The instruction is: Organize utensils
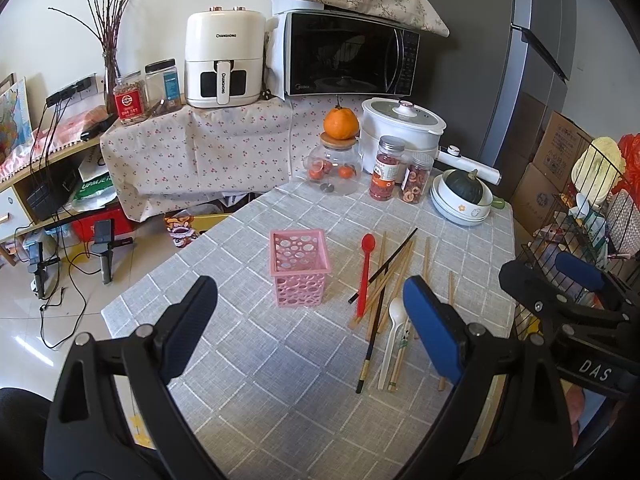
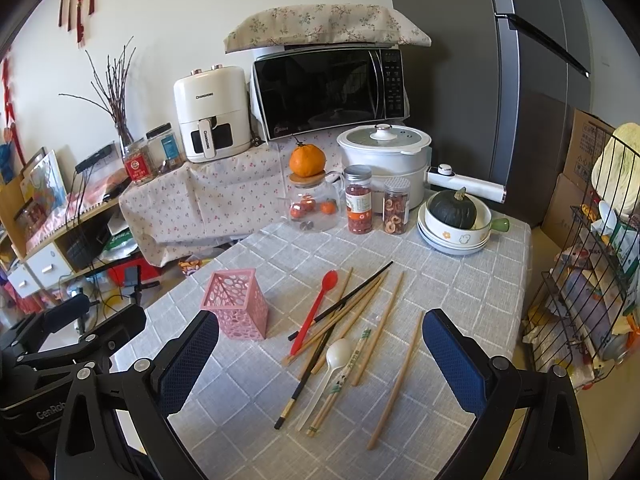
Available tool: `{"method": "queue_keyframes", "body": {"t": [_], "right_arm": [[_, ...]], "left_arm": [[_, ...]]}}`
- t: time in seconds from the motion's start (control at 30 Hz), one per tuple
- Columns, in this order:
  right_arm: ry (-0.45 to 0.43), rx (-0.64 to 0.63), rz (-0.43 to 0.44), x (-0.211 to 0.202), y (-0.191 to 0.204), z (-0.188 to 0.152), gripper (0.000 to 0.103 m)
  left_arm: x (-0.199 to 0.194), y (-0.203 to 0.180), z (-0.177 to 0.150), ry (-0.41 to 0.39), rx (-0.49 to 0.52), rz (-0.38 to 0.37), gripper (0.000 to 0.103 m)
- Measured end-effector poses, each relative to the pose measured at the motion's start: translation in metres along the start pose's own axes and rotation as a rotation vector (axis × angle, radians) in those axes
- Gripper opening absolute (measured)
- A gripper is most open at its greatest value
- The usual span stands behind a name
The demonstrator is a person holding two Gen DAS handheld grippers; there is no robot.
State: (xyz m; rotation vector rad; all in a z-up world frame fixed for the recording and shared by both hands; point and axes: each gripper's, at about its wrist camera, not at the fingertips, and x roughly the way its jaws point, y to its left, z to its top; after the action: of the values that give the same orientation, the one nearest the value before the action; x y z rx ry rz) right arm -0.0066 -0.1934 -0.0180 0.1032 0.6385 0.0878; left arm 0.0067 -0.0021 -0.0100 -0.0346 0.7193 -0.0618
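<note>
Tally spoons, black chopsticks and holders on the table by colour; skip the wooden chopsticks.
Red spoon: 1
White spoon: 1
Black chopsticks: 2
Pink holder: 1
Total: 5

A lived-in home kitchen corner

I look out over a desk (image 2: pixel 460 280) under a grey checked cloth, in what is plainly someone's home. Against the wall stand a microwave (image 2: pixel 328 88) with a flowered cover on top and a white air fryer (image 2: pixel 210 114). Nearer me are a white electric pot (image 2: pixel 384 160), jars of dried fruit (image 2: pixel 359 200), an orange (image 2: pixel 307 160) on a glass jar and a dark squash (image 2: pixel 454 208) in a stack of bowls. A grey fridge (image 2: pixel 520 80) rises at the right, with cardboard boxes (image 1: pixel 556 152) beside it.
</note>
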Motion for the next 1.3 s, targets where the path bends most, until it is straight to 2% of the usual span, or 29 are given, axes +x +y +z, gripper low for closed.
{"method": "queue_keyframes", "body": {"t": [0.73, 0.97, 1.03, 1.13, 1.17, 1.2, 1.3], "right_arm": [[0.012, -0.001, -0.007, 0.004, 0.001, -0.003, 0.103], [0.065, 0.014, -0.012, 0.017, -0.008, -0.003, 0.103], [0.106, 0.037, -0.020, 0.029, -0.019, 0.002, 0.103], [0.239, 0.154, -0.045, 0.059, -0.056, 0.003, 0.103], [0.313, 0.210, -0.063, 0.073, -0.073, 0.000, 0.103], [0.380, 0.259, -0.079, 0.086, -0.090, -0.006, 0.103], [0.476, 0.339, -0.103, 0.109, -0.116, -0.016, 0.103]], "left_arm": [[0.003, -0.004, -0.002, 0.008, 0.006, -0.002, 0.094], [0.014, 0.002, 0.002, 0.052, -0.001, -0.007, 0.094], [0.023, 0.003, 0.008, 0.095, 0.009, -0.031, 0.094], [0.044, 0.003, 0.019, 0.191, 0.007, -0.088, 0.094], [0.053, 0.003, 0.022, 0.225, 0.004, -0.097, 0.094], [0.064, 0.002, 0.024, 0.264, 0.005, -0.094, 0.094], [0.087, -0.005, 0.028, 0.322, 0.026, -0.092, 0.093]]}}
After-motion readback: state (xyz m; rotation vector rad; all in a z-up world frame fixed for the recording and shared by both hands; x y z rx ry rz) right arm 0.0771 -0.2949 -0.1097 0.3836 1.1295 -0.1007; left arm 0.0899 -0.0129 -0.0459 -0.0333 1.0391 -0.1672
